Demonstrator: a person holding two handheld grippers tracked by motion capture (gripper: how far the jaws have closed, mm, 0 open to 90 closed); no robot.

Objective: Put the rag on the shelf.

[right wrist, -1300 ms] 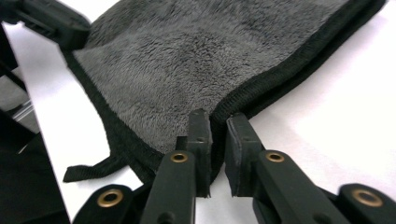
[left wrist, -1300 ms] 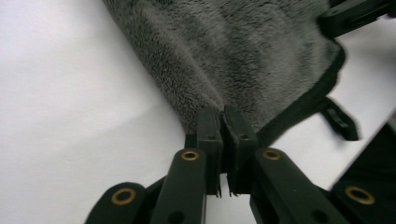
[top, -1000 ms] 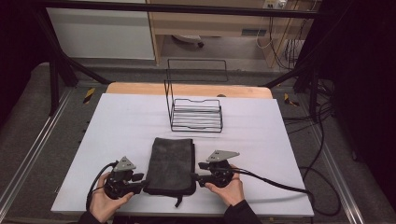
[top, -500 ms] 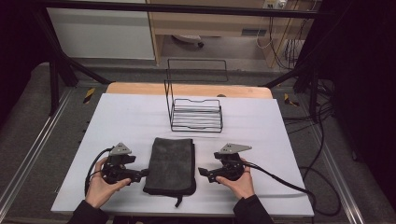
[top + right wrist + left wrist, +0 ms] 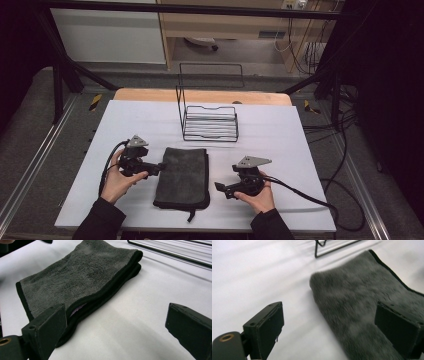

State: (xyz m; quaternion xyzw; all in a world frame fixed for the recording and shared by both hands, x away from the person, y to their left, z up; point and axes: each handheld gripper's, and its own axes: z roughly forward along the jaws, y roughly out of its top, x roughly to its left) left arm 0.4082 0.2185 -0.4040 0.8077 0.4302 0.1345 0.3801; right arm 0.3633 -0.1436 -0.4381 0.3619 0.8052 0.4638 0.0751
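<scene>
Both hands have pulled away from the folded towel (image 5: 182, 176) since a second ago, when they pressed at its two long sides; our jaws have just been opening, with nothing clamped between them. We now hold the left claw (image 5: 161, 168) wide, just off the towel's left edge, tips pointing at it; in the left gripper view one jaw hangs over the fleece and the other over bare surface. We hold the right claw (image 5: 218, 187) wide too, a little apart from the towel's right edge, near its lower corner. That towel is dark grey, plush and fuzzy, folded into a flat oblong with a black stitched hem, the layers stacked along the right edge. It lies on a smooth white surface (image 5: 300, 150). Beyond stands a black wire rack (image 5: 209, 124), thin-rodded and boxy.
</scene>
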